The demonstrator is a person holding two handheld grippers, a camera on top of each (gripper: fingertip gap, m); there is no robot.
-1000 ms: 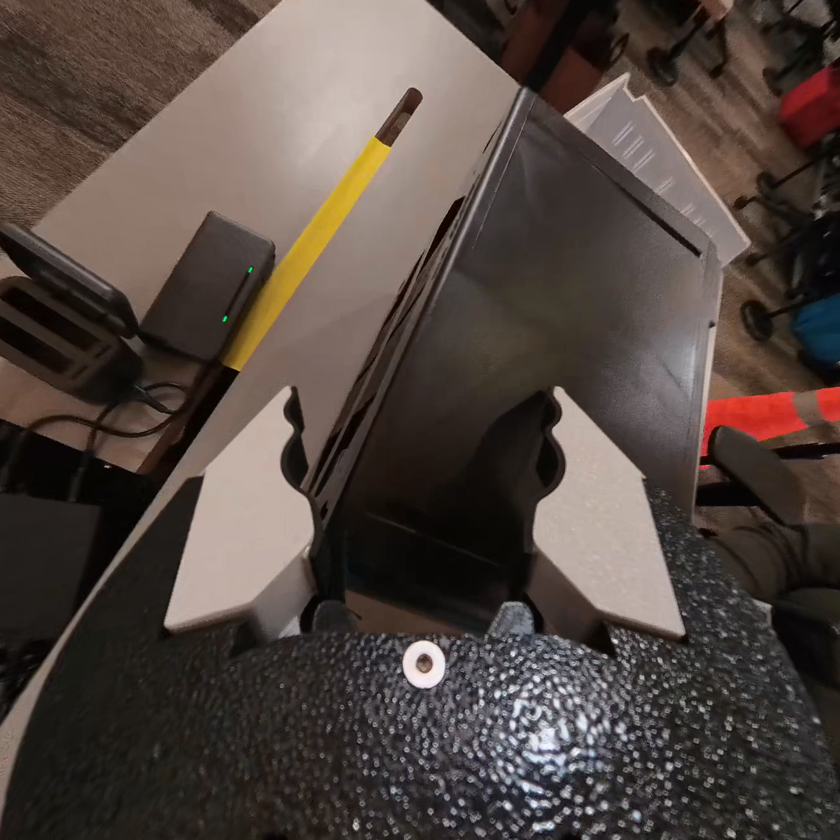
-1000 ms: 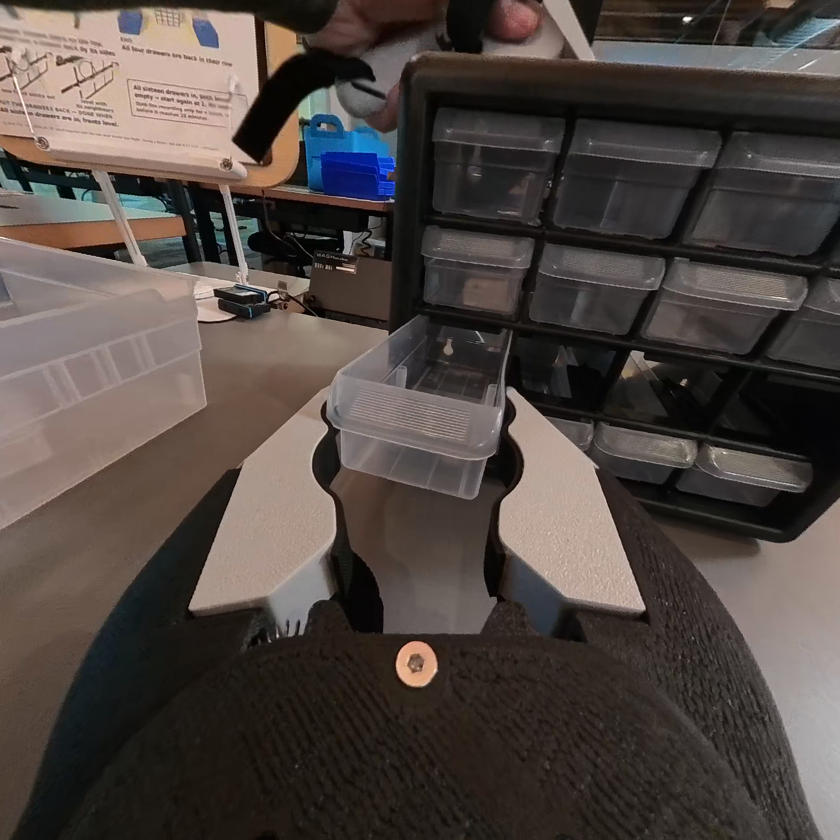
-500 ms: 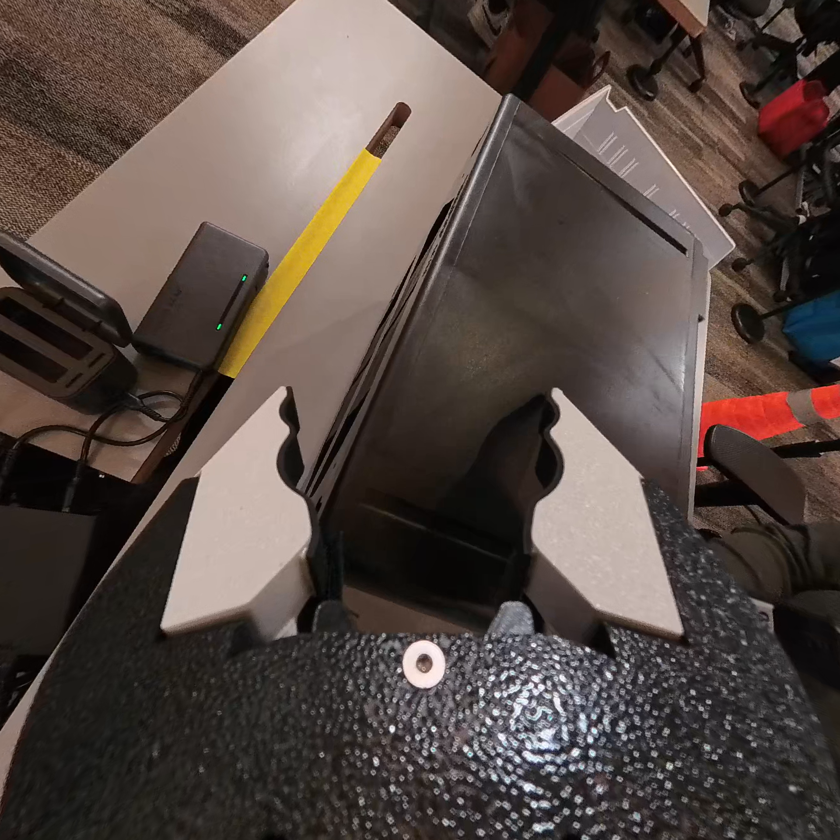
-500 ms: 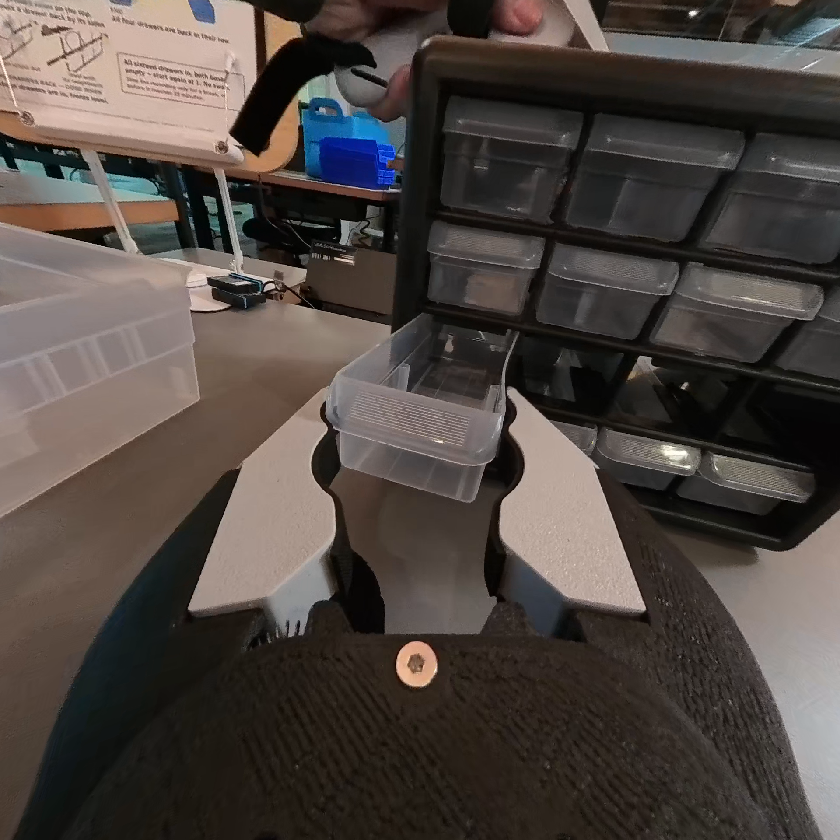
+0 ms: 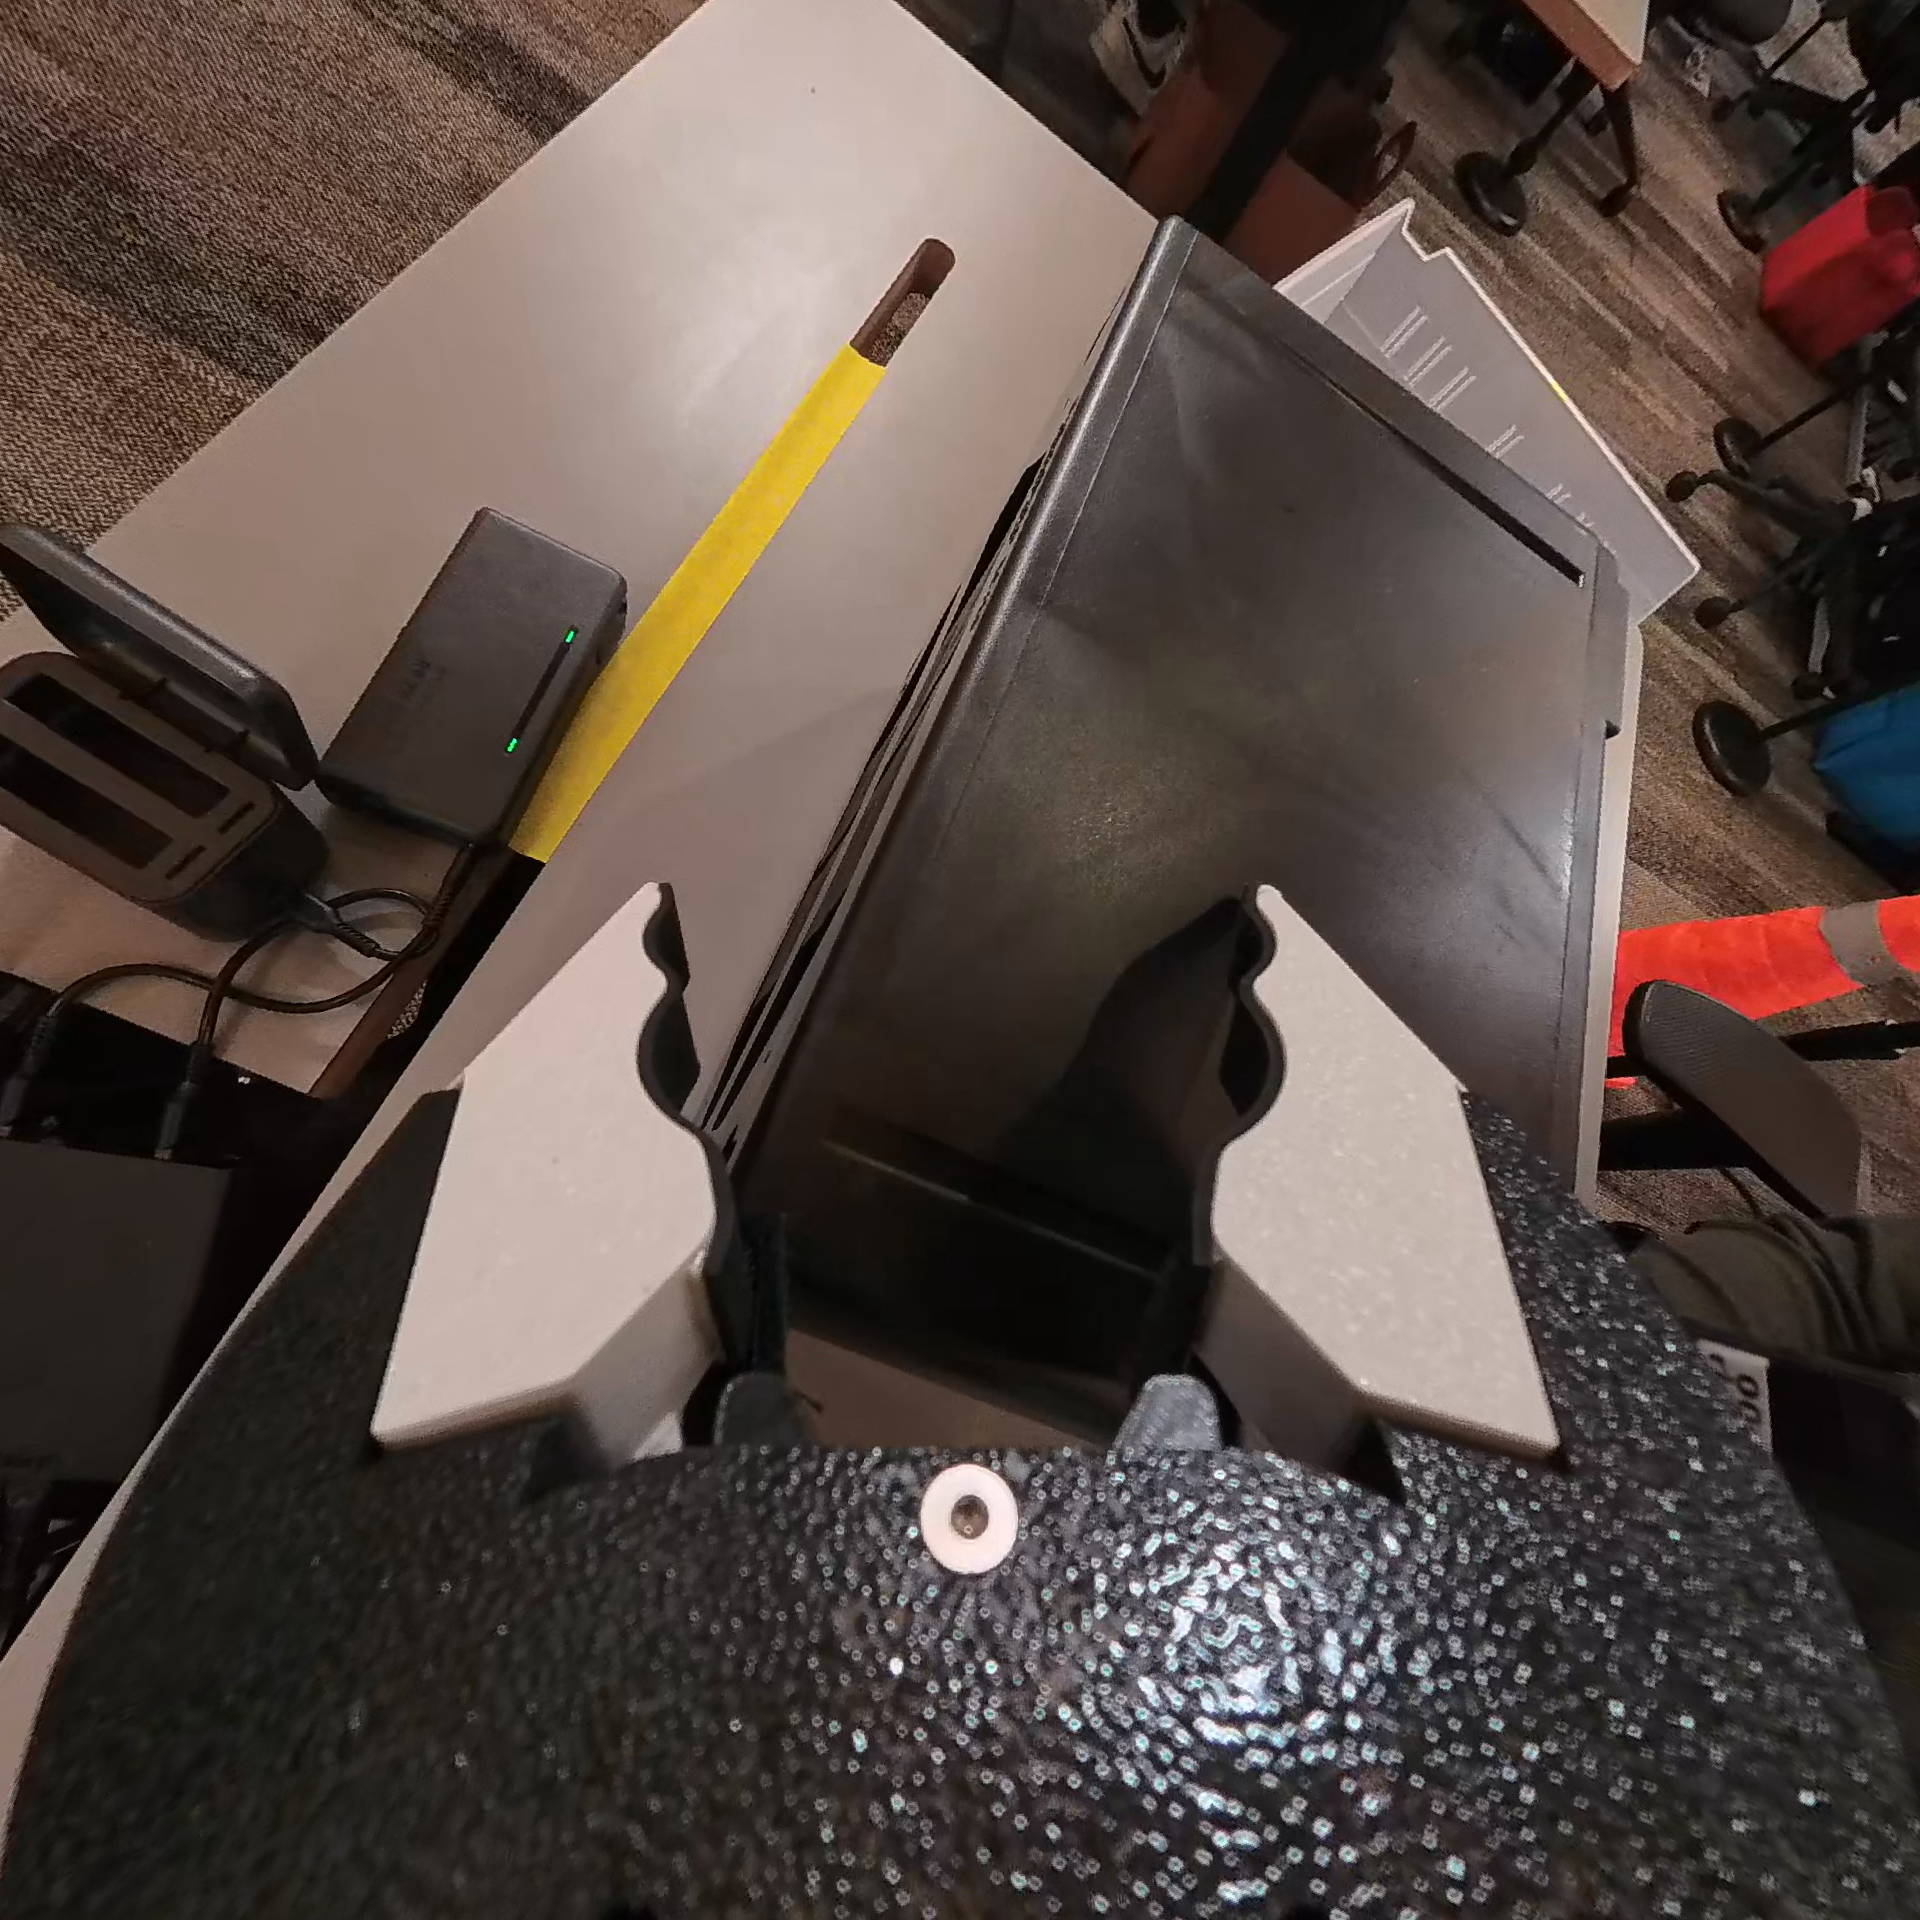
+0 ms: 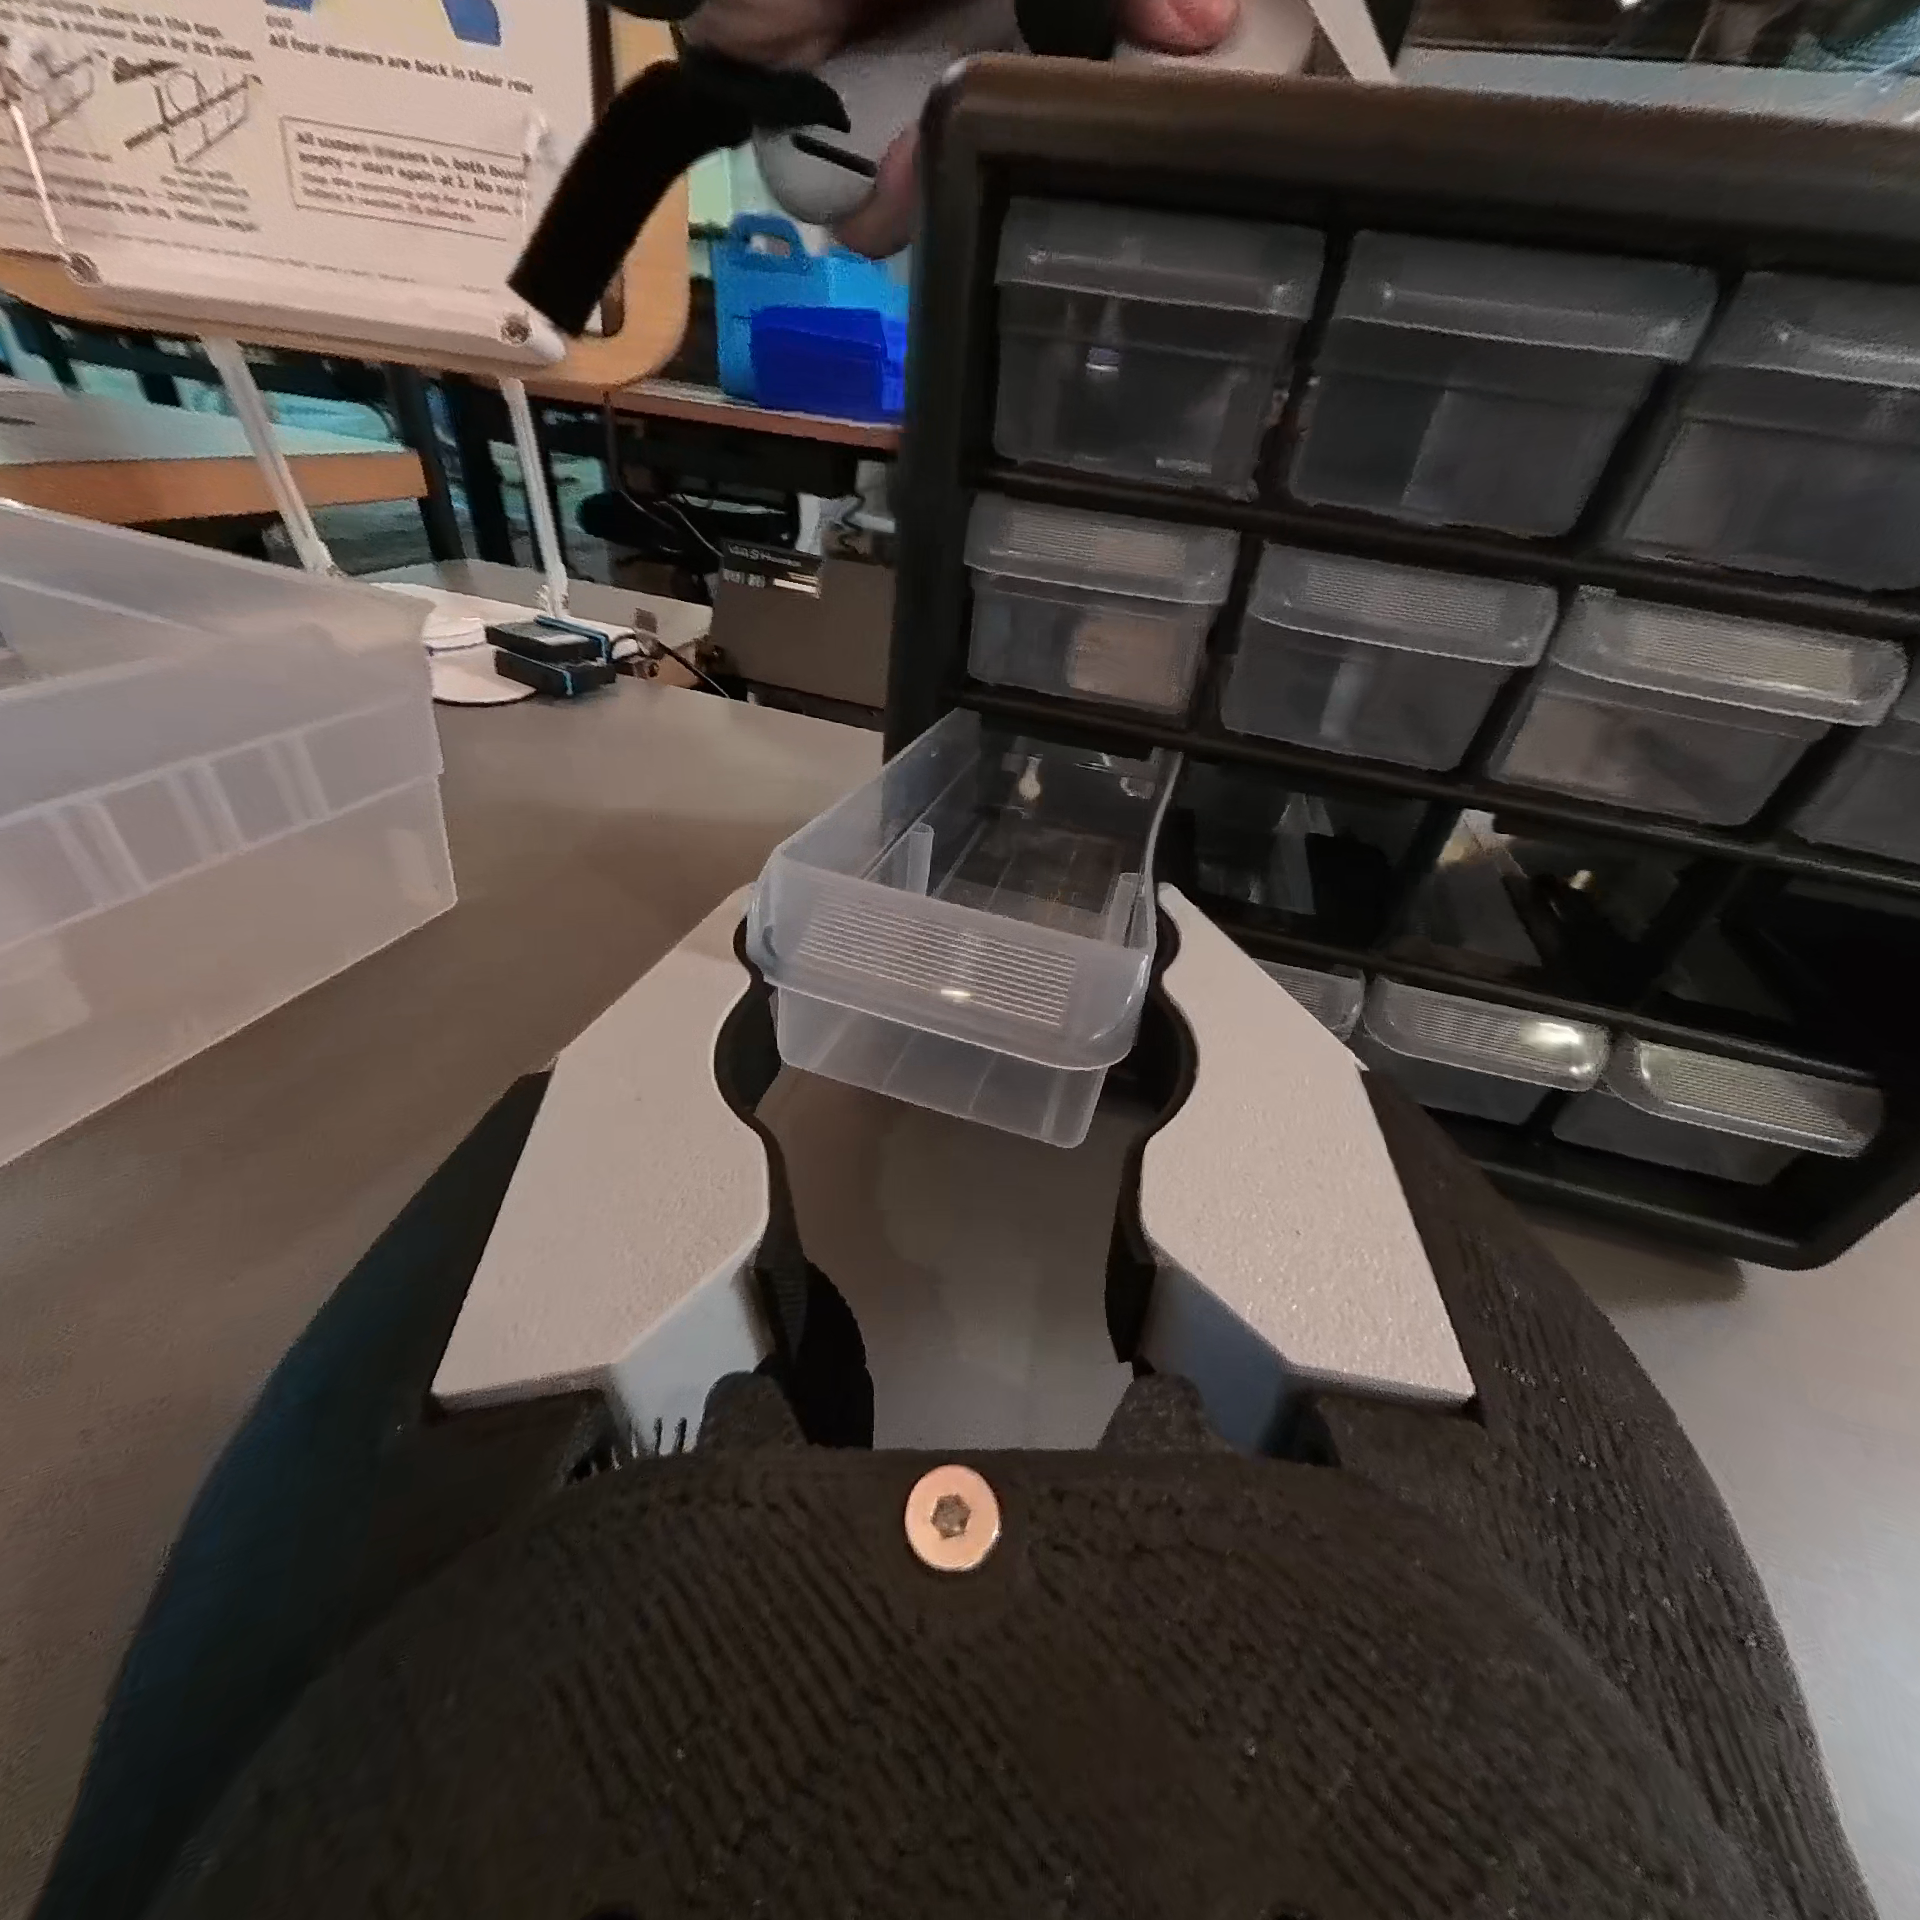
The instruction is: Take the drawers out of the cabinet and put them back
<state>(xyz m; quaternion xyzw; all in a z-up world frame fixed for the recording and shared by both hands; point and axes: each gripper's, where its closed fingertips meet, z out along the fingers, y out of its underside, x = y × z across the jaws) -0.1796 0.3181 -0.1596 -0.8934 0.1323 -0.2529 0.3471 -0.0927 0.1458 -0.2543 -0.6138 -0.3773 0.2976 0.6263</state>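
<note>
A black cabinet (image 6: 1455, 145) with rows of clear drawers stands on the grey table. My right gripper (image 6: 951, 997) is shut on a clear drawer (image 6: 935, 956); the drawer's back end sits in the leftmost slot of the third row, and it sticks out toward me. Other slots in that row are dark and empty. In the left wrist view I look down on the cabinet's black top (image 5: 1247, 675). My left gripper (image 5: 956, 997) is shut across the cabinet's top near end. A hand holding the left gripper shows above the cabinet in the right wrist view (image 6: 883, 197).
A clear plastic bin (image 6: 208, 779) stands on the table to the left. A sign board (image 6: 260, 156) stands behind it. A yellow tape strip (image 5: 717, 623), a black power bank (image 5: 478, 675) and a charger case (image 5: 135, 769) lie beside the cabinet. Chairs stand on the floor beyond.
The right gripper and the clear drawer have moved closer to the cabinet, with the drawer's rear going further into the third-row slot. The left gripper keeps its hold on the cabinet top.
</note>
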